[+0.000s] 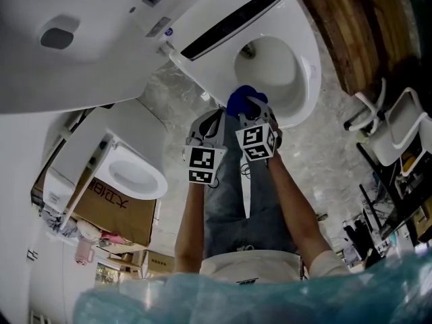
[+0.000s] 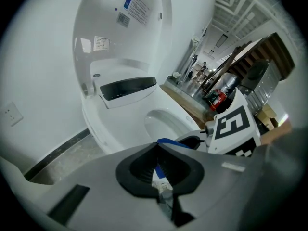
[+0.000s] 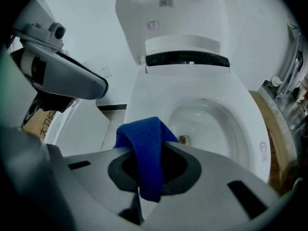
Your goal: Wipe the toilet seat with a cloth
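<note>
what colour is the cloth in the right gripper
Solid blue. The cloth shows best in the right gripper view.

Toilet seat (image 3: 144, 105): smooth, glossy white surface. Cloth (image 3: 147, 153): matt blue fabric with fine ribbed knit. Floor (image 1: 324, 154): polished, grey-veined stone look.

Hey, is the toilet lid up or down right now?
Up. The toilet lid stands raised behind the bowl, its stickered underside showing, and the bowl lies uncovered.
</note>
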A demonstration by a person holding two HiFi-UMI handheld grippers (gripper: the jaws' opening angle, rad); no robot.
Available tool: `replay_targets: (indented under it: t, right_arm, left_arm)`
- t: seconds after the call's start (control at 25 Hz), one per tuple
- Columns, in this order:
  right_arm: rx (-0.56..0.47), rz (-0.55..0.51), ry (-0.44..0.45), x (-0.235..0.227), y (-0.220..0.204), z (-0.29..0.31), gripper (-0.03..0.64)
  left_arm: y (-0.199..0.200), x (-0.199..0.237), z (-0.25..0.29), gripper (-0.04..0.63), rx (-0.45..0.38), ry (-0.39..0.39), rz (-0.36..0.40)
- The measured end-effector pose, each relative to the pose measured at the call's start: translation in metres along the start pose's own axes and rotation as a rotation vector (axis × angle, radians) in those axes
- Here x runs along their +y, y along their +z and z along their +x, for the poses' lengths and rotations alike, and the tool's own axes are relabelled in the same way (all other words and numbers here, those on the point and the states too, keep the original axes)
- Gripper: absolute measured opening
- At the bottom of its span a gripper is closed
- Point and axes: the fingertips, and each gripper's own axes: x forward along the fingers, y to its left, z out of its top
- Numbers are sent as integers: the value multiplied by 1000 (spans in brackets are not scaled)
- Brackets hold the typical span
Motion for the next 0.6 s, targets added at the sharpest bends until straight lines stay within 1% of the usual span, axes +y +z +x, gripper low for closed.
replay_targets:
  t: [0.6]
  right_arm:
    - [-24, 4, 10, -5, 48, 22, 29]
  left_arm:
    - [19, 35, 2, 11, -1, 14, -23]
